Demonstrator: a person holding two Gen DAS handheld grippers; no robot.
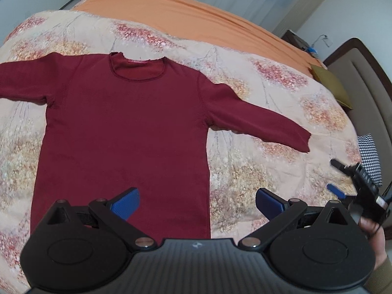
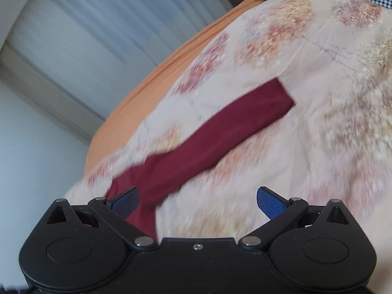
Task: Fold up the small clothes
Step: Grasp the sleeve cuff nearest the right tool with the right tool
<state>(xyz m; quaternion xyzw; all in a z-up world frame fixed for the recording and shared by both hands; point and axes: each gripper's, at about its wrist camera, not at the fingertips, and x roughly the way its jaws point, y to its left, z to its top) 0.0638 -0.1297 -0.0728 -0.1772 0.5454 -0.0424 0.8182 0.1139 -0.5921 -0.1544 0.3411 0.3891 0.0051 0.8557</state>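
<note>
A dark red long-sleeved top [image 1: 127, 127] lies flat and face up on a floral bedspread [image 1: 269, 112], both sleeves spread out sideways. My left gripper [image 1: 197, 204] hovers open above the top's lower hem, nothing between its blue pads. In the left wrist view the right gripper [image 1: 339, 178] shows at the far right, below the right sleeve's cuff [image 1: 301, 139]. In the blurred right wrist view, my right gripper [image 2: 197, 203] is open over the bedspread [image 2: 318, 122], and the red sleeve [image 2: 210, 142] runs diagonally away from its left pad.
An orange sheet [image 1: 196, 17] covers the far half of the bed. A padded headboard [image 1: 362, 78], an olive cushion [image 1: 330, 85] and a black-and-white checked fabric [image 1: 371, 156] sit at the right. Curtains [image 2: 85, 24] hang beyond the bed. A hand [image 1: 374, 237] holds the right gripper.
</note>
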